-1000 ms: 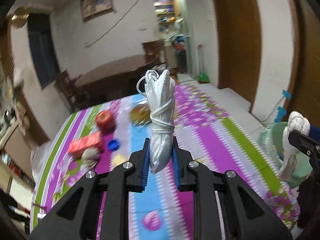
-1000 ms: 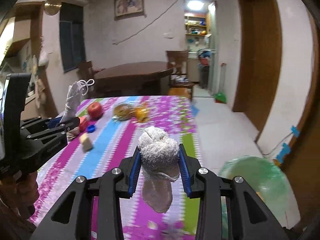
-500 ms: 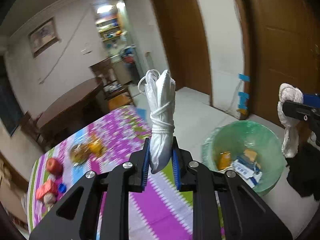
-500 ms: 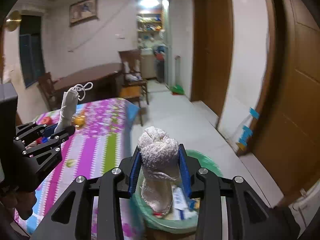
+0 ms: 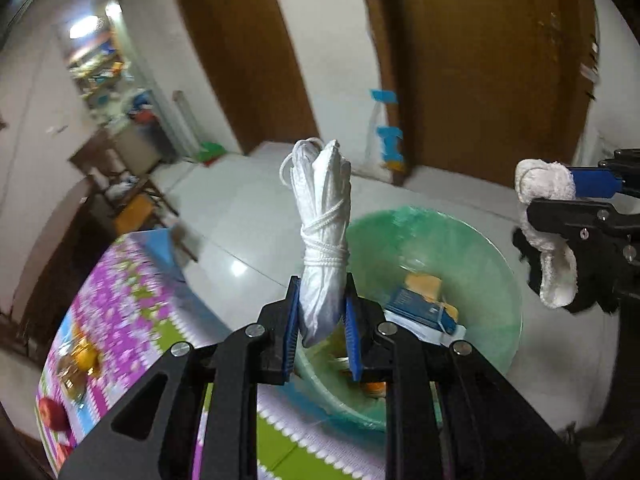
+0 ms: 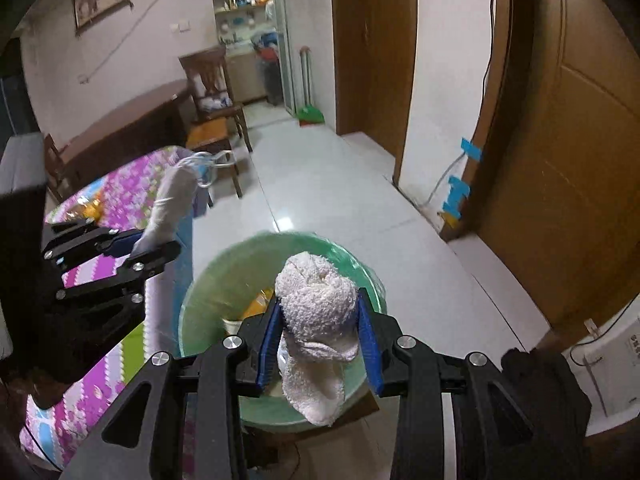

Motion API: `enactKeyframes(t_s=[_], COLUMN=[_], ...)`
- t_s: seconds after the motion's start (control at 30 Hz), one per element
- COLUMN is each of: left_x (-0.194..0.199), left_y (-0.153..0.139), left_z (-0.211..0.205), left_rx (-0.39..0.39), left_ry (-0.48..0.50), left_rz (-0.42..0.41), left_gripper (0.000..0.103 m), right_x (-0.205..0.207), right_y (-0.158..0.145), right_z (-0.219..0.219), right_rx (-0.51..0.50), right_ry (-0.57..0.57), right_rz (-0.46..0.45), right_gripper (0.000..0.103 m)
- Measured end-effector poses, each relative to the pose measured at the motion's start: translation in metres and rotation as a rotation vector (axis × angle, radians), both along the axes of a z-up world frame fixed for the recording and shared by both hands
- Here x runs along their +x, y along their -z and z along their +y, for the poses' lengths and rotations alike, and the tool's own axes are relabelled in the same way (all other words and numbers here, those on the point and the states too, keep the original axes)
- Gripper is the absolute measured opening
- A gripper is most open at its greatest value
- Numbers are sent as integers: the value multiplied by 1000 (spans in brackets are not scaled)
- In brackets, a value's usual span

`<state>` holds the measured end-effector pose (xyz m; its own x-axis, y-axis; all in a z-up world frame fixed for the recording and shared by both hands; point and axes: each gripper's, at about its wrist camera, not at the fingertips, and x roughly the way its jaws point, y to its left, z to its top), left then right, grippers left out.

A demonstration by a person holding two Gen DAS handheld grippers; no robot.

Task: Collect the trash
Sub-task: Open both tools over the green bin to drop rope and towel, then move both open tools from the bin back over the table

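Over the green-lined bin [image 5: 436, 264], in the left wrist view, the left gripper [image 5: 322, 316] is pinching a white mask bundle [image 5: 324, 240] wound in its own cord, jaws narrow and tight on its lower end. Boxes and scraps are already lying inside the bin. It should be hanging well inside the rim, past the table edge [image 5: 168, 320], before letting go.

At the right wrist view, the right gripper [image 6: 320, 332] is clamping a knotted white rag [image 6: 318, 320] directly above the bin [image 6: 208, 292]. Opening both grippers fully should be dropping each piece cleanly.
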<state>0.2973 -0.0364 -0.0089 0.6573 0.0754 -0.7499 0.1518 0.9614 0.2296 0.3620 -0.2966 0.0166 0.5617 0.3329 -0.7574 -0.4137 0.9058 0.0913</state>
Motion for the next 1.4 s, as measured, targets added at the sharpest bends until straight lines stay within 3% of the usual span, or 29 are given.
enactKeyframes(t_s=[0.23, 0.43, 0.53, 0.57, 0.6, 0.67, 0.97, 1.17, 1.4], left_x=[17, 22, 26, 27, 28, 26, 17, 6, -18], left_y=[28, 41, 44, 45, 46, 48, 51, 50, 36], left_z=[1, 1, 1, 0, 0, 1, 8, 9, 16], left_rx=[-59, -42, -46, -45, -44, -58, -68, -27, 44], left_ry=[65, 74, 77, 78, 75, 78, 71, 62, 5], left_rz=[113, 142, 141, 146, 153, 148, 143, 113, 5], left_gripper=[19, 19, 21, 32, 56, 74, 74, 74, 75], right_x=[15, 28, 34, 37, 41, 45, 44, 40, 33], right_y=[32, 46, 53, 57, 61, 68, 75, 73, 69], right_z=[18, 37, 45, 47, 48, 47, 47, 49, 51], right_rx=[11, 8, 24, 26, 20, 16, 1, -3, 3], right_ry=[-3, -12, -28, -22, -1, 8, 18, 14, 33], right_rz=[89, 127, 151, 163, 165, 165, 158, 154, 118], right_gripper=[37, 37, 44, 52, 53, 53, 53, 53, 53])
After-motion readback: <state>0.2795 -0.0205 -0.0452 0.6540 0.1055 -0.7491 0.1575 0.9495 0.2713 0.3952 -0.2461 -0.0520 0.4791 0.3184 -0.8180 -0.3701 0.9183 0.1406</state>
